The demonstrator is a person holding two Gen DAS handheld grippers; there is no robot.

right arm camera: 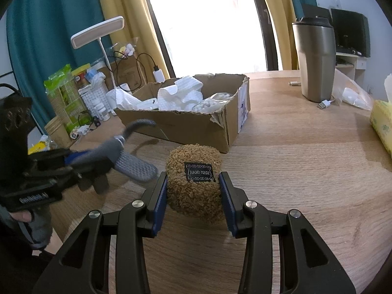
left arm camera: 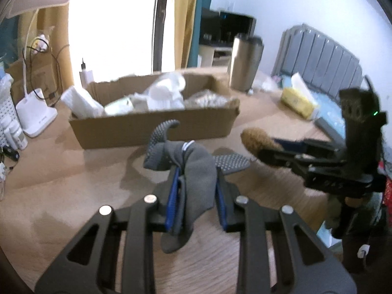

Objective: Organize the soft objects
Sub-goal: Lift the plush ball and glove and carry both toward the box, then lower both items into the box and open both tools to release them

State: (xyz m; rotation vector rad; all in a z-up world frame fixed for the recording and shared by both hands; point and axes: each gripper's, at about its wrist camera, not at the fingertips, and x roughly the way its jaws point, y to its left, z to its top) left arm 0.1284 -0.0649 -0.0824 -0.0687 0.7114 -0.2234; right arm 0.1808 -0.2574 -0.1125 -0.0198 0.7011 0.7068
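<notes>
My left gripper [left arm camera: 196, 171] is shut on a grey knit glove [left arm camera: 193, 171] with dotted grip fingers, held above the wooden table [left arm camera: 61, 196]. In the right wrist view the left gripper [right arm camera: 98, 156] and the glove [right arm camera: 132, 164] are at the left. My right gripper [right arm camera: 193, 178] is shut on a brown fuzzy plush piece [right arm camera: 193, 186] with a black "HAND MADE" label. That plush [left arm camera: 257, 142] shows at the right gripper's tip [left arm camera: 263, 150] in the left wrist view. An open cardboard box [left arm camera: 152, 127] beyond both holds white cloths and bagged items; it also shows in the right wrist view [right arm camera: 186, 125].
A white desk lamp [right arm camera: 98, 34], a white basket of small bottles [right arm camera: 95, 103] and snack packets [right arm camera: 63, 90] stand at the left. A steel tumbler [right arm camera: 316, 58], a USB cable [right arm camera: 324, 103], a plastic bag [right arm camera: 352, 95] and a yellow tissue pack [right arm camera: 382, 122] sit at the right.
</notes>
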